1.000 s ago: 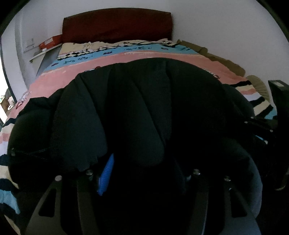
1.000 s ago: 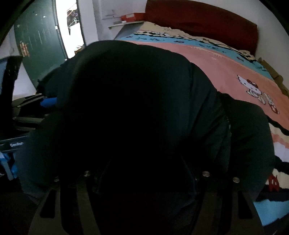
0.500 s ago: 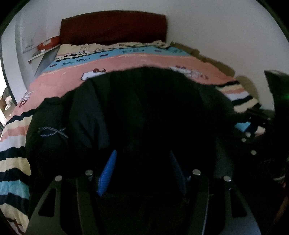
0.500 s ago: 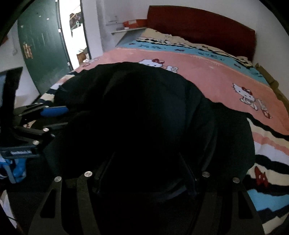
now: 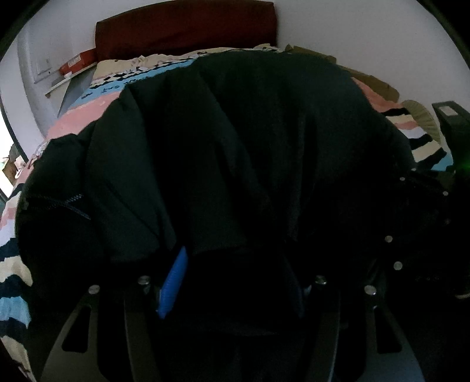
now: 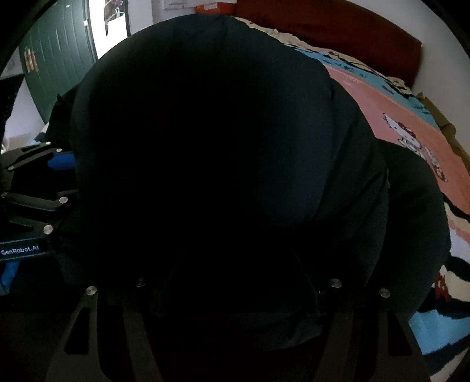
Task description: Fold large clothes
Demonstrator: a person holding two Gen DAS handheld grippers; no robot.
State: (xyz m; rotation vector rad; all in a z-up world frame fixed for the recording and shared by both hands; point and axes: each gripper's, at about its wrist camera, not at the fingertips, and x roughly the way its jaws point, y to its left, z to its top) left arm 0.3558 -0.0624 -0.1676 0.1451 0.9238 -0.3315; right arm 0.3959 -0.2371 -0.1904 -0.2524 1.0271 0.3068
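Both tongs [image 5: 232, 282] [image 6: 232, 288] seemingly pinch the black coat [image 5: 249, 152] above the bed [image 6: 411, 123].

Bulky black coat [image 5: 249, 147], seemingly bunched, over bed

I am working in a home bedroom. A bed [image 5: 73, 123] fills most of what I see, under a striped pink, blue and cream sheet [image 6: 411, 138] printed with cartoon cats. A dark red headboard [image 5: 185, 26] stands against a white wall [image 5: 352, 32]. A wall shelf [image 5: 67, 79] beside it carries a red box [image 5: 77, 61]. A green door [image 6: 61, 58] stands beside a bright doorway [image 6: 108, 26].
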